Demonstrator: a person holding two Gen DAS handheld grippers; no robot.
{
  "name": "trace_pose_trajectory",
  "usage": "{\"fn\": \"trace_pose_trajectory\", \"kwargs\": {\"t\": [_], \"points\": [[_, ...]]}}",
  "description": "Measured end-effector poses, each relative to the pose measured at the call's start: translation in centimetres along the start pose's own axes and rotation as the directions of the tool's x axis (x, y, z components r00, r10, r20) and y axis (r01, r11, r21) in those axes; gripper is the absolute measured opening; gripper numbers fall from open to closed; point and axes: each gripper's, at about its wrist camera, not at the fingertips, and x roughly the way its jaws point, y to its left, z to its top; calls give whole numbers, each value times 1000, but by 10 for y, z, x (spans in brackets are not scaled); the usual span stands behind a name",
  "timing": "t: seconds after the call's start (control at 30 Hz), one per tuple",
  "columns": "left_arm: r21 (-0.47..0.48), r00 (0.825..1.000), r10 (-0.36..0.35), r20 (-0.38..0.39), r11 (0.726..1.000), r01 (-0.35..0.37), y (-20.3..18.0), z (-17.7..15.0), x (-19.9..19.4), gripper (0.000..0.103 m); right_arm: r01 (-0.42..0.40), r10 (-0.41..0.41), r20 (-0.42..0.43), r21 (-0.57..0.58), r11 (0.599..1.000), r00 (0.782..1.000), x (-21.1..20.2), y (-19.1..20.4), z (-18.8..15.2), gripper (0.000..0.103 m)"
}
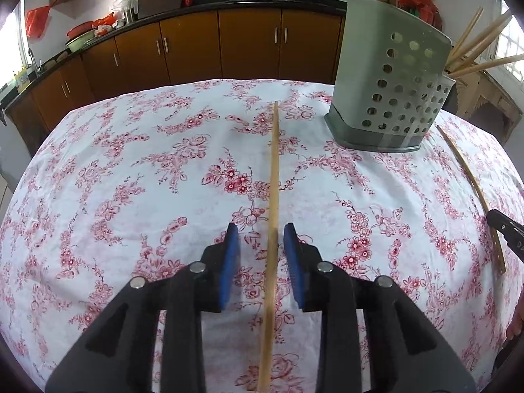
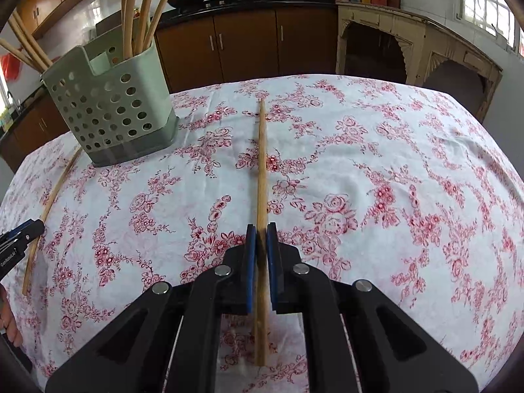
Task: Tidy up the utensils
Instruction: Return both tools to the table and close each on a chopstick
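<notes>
Floral-clothed tabletop (image 1: pixel 131 163) carries grey perforated utensil holder (image 1: pixel 389 98), chopsticks standing in it, ahead-right of left hand-held gripper (image 1: pixel 262 232). Left hand-held gripper part-open, blue pads either side of wooden chopstick (image 1: pixel 273 180) lying on cloth, not pressing. Right hand-held gripper (image 2: pixel 261 232) clamped narrow on second chopstick (image 2: pixel 262 163); holder ahead-left of it.
</notes>
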Motion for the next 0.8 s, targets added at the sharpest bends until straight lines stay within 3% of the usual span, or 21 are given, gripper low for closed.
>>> {"fn": "trace_pose_trajectory", "kwargs": {"t": [0.3,0.8], "points": [[-5,1000,-5,-1,1000,5,-4,-5,-3,35,-18,18,-2,-1,1000,1000,3,-1,2,8],[11,1000,-9,-3,1000,9,-6,-14,-9,32,-38,38,-1,15,999,999,-1,-3,-2,8]]}}
